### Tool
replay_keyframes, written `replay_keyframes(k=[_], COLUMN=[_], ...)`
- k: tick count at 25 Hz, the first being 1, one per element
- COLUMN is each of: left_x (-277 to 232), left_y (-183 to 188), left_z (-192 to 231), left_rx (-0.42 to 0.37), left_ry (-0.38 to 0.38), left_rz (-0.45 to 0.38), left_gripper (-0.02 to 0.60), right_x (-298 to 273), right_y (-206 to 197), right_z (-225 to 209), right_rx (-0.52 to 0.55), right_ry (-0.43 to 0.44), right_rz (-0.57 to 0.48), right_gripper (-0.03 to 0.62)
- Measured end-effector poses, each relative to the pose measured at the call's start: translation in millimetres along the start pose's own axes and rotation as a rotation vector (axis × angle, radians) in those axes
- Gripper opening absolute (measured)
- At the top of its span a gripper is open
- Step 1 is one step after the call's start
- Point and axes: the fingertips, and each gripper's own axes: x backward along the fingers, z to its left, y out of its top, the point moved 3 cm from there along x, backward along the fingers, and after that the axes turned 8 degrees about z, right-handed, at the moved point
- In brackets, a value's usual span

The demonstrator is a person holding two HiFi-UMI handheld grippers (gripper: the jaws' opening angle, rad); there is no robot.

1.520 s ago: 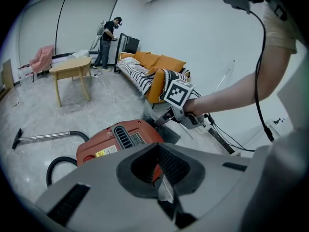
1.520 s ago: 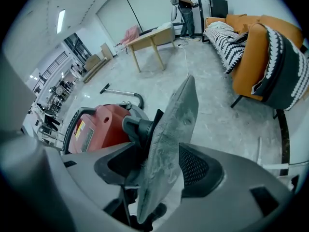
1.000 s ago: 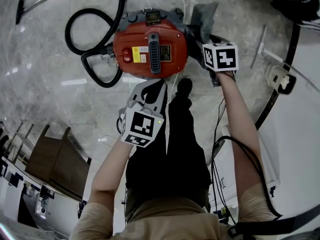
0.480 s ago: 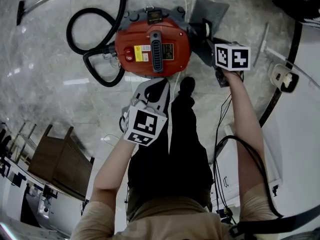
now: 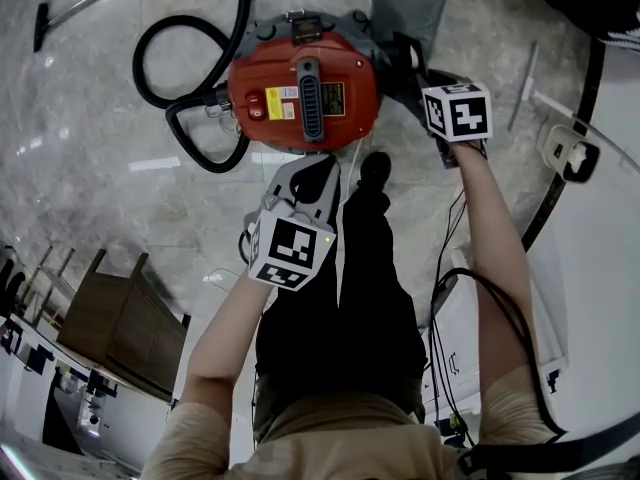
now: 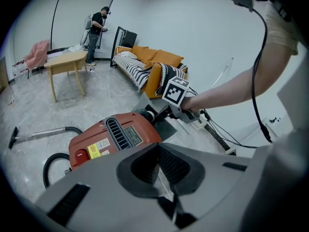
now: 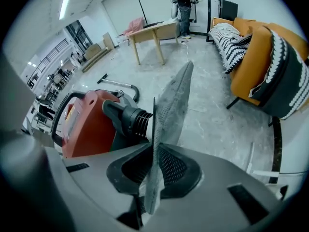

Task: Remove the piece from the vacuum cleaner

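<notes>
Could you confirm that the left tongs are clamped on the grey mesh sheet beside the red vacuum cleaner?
Not the left: the right gripper view shows the right tongs, which have just been closing, clamped on the grey mesh sheet beside the red vacuum cleaner.

The vacuum cleaner (image 5: 300, 88) is red, with a black strip on its top and yellow and white labels. Its hose (image 7: 123, 117) is black. The piece (image 7: 170, 111) is grey and has a fine mesh pattern. The left gripper (image 6: 157, 166) and the right gripper (image 7: 153, 170) are grey with black pads. Their cubes (image 5: 291, 253) are white with black squares. The floor (image 5: 90, 188) is grey and marbled. The sofa (image 6: 166, 59) is orange, and its blanket (image 6: 140, 71) is striped black and white.
</notes>
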Motion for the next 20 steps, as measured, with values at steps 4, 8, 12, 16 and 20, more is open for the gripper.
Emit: replay_keyframes(k=[4,8,12,16,20], left_x=[-1.3,-1.0,0.0,-0.2,-2.2], left_y=[0.5,-1.8,-6.1,-10.0,-8.9], left_z=[1.0,-2.0,-2.6,-1.4,-1.4], left_rx=[-0.001,-0.006,-0.002,0.007,0.020], left_ry=[0.007,0.009,0.014,0.020,0.023], left_rz=[-0.002,0.003,0.011,0.016,0.012], left_gripper=[0.003,0.003,0.003,0.003,0.003], right_x=[-1.4,-0.8,-0.5,-0.9,-1.0], right_y=[-0.7,-1.2,-3.4,-5.4,-5.4], right_z=[-1.1,-2.1,-6.1,-9.5,-12.8], right_rx=[-0.003,0.041,0.094,0.031,-0.040], right_ry=[0.002,-0.022,-0.073,-0.047,-0.015], right_rz=[-0.014,-0.024,-0.025,-0.068,-0.094], right_gripper=[0.041,0.041,0.041,0.043,0.043])
